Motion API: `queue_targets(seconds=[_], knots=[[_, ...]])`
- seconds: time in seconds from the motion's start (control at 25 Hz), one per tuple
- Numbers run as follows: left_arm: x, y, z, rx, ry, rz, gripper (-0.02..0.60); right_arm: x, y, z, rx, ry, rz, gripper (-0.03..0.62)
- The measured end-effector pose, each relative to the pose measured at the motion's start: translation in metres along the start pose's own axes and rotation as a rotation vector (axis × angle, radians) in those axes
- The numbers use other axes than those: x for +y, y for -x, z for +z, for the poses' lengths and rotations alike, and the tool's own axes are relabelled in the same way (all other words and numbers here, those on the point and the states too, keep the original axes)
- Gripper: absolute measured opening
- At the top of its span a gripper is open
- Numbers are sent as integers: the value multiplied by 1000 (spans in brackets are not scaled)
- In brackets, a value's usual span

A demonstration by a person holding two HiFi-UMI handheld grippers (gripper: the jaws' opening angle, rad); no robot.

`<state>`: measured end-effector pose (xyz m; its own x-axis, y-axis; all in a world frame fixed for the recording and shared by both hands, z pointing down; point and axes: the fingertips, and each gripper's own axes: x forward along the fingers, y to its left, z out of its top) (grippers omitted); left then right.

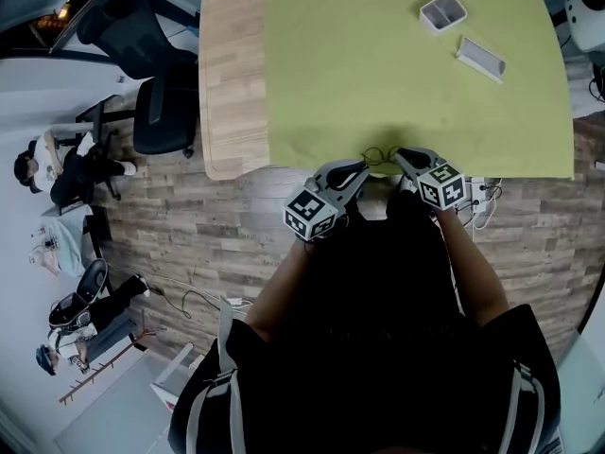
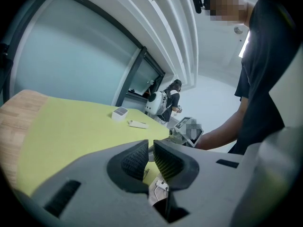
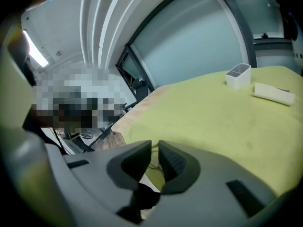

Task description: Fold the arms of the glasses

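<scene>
Here, at the near edge of the worktop (image 1: 227,74), I have both tools brought in close over the lip of the green cloth (image 1: 397,64), because the glasses (image 1: 379,155) sit there as a thin dark wire shape between the two tips.

My left tool (image 1: 357,170) points in from the left, its marker cube turned up toward me. Its pads are drawn to a narrow slit, and I judge a thin piece of the frame is pinched in it, though that wire is hard to make out. I take this as the steadying side, so the frame cannot slide while an arm swings.

My right tool (image 1: 405,159) comes in from the other side, tip just beside the left one. It too is narrowed almost shut, with fine wire showing in the gap below its pads. This looks like the side that would swing an arm inward.

Both forearms run forward from my body and converge, elbows out, wrists low at the cloth's edge.

Far across to the right, a small white tray (image 1: 442,12) and a flat white case (image 1: 480,59) lie well apart from my work.
</scene>
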<state>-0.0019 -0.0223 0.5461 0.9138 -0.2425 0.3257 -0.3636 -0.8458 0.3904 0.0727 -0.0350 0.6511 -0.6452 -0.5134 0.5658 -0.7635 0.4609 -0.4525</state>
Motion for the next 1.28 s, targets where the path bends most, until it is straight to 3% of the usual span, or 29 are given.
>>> queue_targets(seconds=[0.88, 1.28], knots=[[4, 4, -16, 45, 50, 55, 20, -54, -11, -35, 80, -115, -19, 38], [7, 7, -16, 52, 58, 77, 20, -71, -23, -44, 136, -116, -15, 38]])
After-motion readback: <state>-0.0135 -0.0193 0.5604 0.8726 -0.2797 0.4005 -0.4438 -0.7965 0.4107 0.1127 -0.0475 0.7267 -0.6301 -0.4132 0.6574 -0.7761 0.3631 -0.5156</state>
